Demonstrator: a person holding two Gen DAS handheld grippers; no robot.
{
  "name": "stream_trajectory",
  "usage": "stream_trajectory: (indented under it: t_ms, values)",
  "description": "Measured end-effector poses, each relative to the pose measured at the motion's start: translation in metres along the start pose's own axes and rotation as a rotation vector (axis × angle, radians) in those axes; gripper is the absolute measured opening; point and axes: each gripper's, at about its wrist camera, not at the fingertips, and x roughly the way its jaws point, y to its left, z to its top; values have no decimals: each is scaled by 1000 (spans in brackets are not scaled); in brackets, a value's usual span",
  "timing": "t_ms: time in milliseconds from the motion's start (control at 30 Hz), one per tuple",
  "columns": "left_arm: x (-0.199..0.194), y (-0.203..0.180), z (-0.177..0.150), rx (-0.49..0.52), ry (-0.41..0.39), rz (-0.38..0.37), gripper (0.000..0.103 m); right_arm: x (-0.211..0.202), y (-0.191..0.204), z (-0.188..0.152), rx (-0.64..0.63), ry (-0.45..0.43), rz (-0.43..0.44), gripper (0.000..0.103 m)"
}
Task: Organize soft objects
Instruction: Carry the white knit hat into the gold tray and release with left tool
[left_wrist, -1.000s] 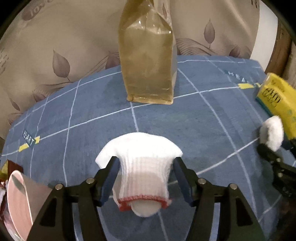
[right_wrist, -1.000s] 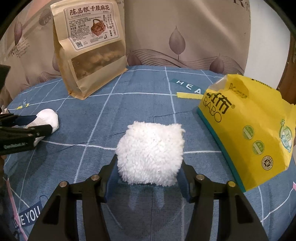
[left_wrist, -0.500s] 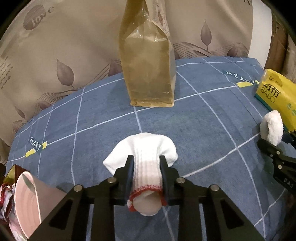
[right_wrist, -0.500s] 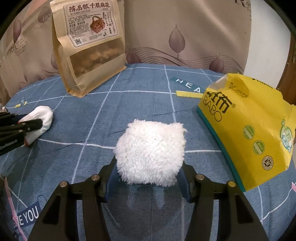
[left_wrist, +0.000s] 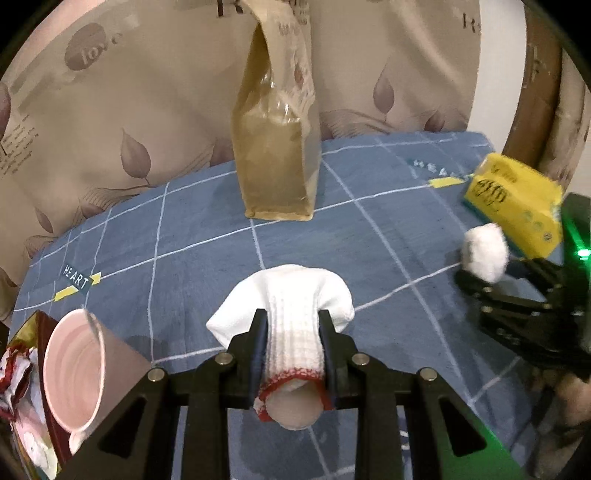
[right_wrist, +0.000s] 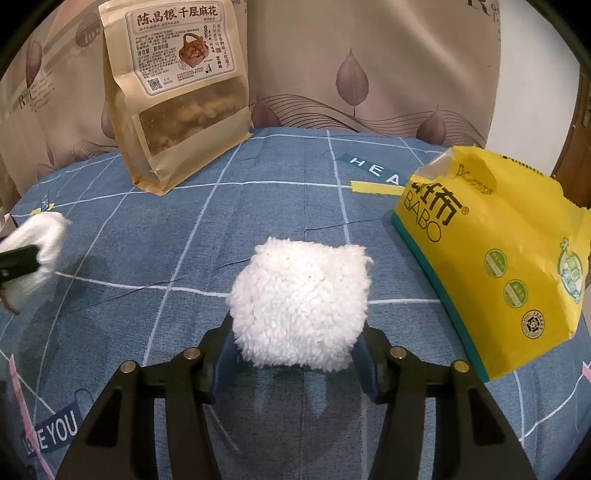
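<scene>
- The left claw (left_wrist: 291, 339) is clamping a white sock (left_wrist: 293, 314) by its ribbed, red-edged cuff, both pads pressing the fabric in from the sides.
- The sock's toe end is bulging out beyond the fingers, over the blue checked bedspread (left_wrist: 184, 229).
- The right claw (right_wrist: 297, 350) is gripping a fluffy white ball (right_wrist: 301, 302), its pads sitting against the ball's two flanks above the bedspread.
- A kraft snack bag (right_wrist: 177, 96) is standing upright at the far edge, against the leaf-patterned curtain (right_wrist: 369, 74).
- A yellow tissue pack (right_wrist: 498, 258) is lying just to the right of the fluffy ball, near but apart from it.
- A pink cup (left_wrist: 74, 369) is showing tilted at the lower left of the left wrist view, its mouth facing the camera.
- In that same view, the right claw with its ball is appearing at the far right, just in front of the tissue pack.
</scene>
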Motion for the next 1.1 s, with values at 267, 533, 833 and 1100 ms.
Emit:
stream_trajectory:
  t_ms: [267, 533, 833, 1100]
  values:
    - [-56, 11, 1, -2, -58, 0, 26, 0, 0, 0, -1, 0, -1, 51]
    - [-105, 79, -2, -88, -97, 120, 26, -1, 1, 0, 0, 1, -2, 51]
    - [-141, 199, -35, -267, -83, 331, 26, -1, 1, 0, -1, 2, -5, 51]
    - [-165, 268, -97, -404, -18, 417, 26, 0, 1, -1, -12, 6, -14, 51]
